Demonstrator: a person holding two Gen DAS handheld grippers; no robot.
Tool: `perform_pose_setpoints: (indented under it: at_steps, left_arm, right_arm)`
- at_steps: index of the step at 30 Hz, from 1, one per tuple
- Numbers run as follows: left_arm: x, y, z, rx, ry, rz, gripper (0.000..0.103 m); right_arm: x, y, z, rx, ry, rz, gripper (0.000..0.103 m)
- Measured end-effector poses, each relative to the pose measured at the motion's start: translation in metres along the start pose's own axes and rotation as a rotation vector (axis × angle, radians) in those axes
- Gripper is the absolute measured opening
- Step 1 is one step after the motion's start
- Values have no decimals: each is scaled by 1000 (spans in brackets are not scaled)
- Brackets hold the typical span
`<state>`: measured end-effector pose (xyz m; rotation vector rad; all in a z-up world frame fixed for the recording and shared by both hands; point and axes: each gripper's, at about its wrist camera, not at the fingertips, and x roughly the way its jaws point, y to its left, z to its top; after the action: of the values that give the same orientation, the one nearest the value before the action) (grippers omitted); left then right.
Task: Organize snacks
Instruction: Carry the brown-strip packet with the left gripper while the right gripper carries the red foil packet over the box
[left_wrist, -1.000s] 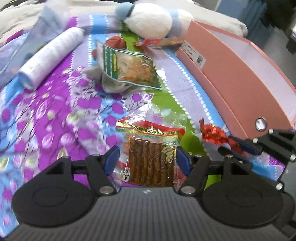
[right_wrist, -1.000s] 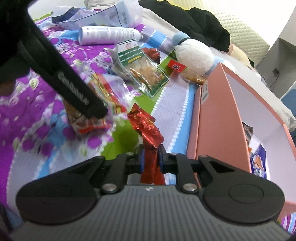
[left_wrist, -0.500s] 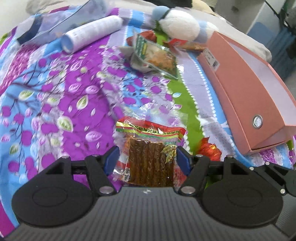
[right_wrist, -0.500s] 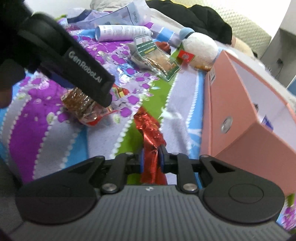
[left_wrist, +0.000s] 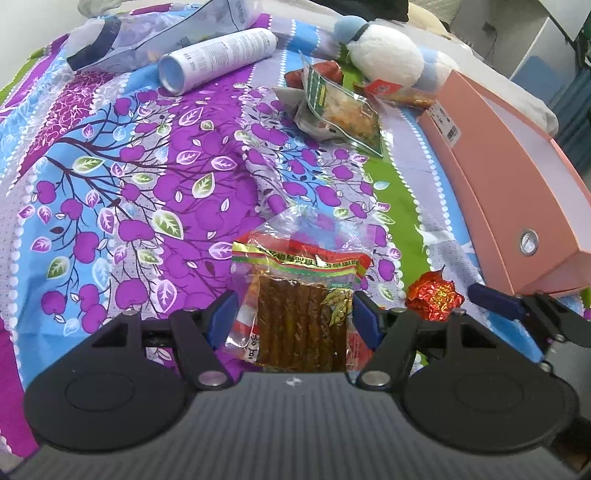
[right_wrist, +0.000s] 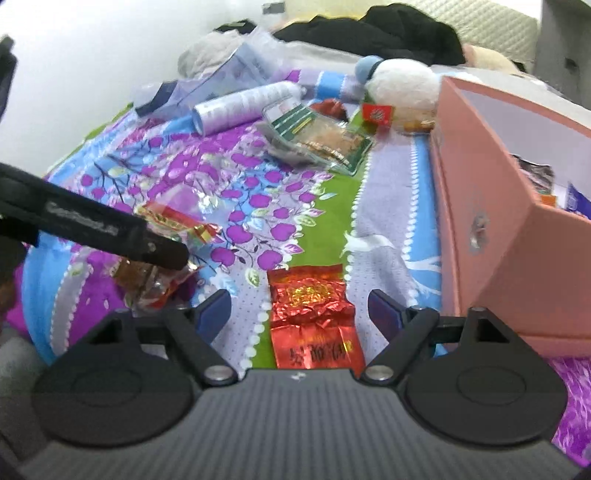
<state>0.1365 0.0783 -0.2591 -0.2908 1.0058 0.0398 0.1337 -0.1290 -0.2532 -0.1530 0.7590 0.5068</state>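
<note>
A clear bag of brown snack sticks (left_wrist: 301, 310) lies on the flowered bedspread between the fingers of my left gripper (left_wrist: 291, 317); the jaws are wide and I cannot tell if they touch it. A red foil packet (right_wrist: 310, 317) lies flat on the bedspread between the open fingers of my right gripper (right_wrist: 300, 310); it also shows in the left wrist view (left_wrist: 435, 300). The pink box (right_wrist: 517, 206) stands open to the right, with packets inside. A green-labelled snack bag (left_wrist: 343, 110) lies farther back.
A white spray can (left_wrist: 218, 59), a clear plastic bag (left_wrist: 166, 33) and a white plush toy (left_wrist: 388, 59) lie at the far end of the bedspread (left_wrist: 110, 177). A small red packet (right_wrist: 376, 114) rests by the toy. The left gripper's arm (right_wrist: 92, 232) crosses the right view.
My right gripper has opened and let go of the red foil packet, which now lies flat on the bedspread. The left gripper has tilted, showing more of the bed.
</note>
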Motion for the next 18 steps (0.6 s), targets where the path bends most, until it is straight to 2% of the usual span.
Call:
perform_pose_setpoints:
  at_steps: [1, 3, 4, 5, 6, 18]
  left_arm:
    - [0, 0, 0, -1, 0, 0, 72]
    - [0, 1, 1, -3, 0, 1, 72]
    - [-1, 1, 1, -5, 0, 0, 72]
    - [-1, 2, 2, -6, 1, -1, 72]
    - [-2, 1, 3, -5, 0, -2, 72]
    - [-31, -13, 9, 7, -46, -36, 72]
  right_arm:
    - [5, 0, 0, -1, 8, -5, 81]
    - [14, -1, -2, 14, 37, 4, 68]
    - [17, -2, -3, 29, 51, 9, 67]
    - [16, -2, -4, 42, 46, 7, 59]
    - [15, -2, -4, 47, 45, -1, 55]
    - [-31, -8, 11, 77, -31, -82, 55]
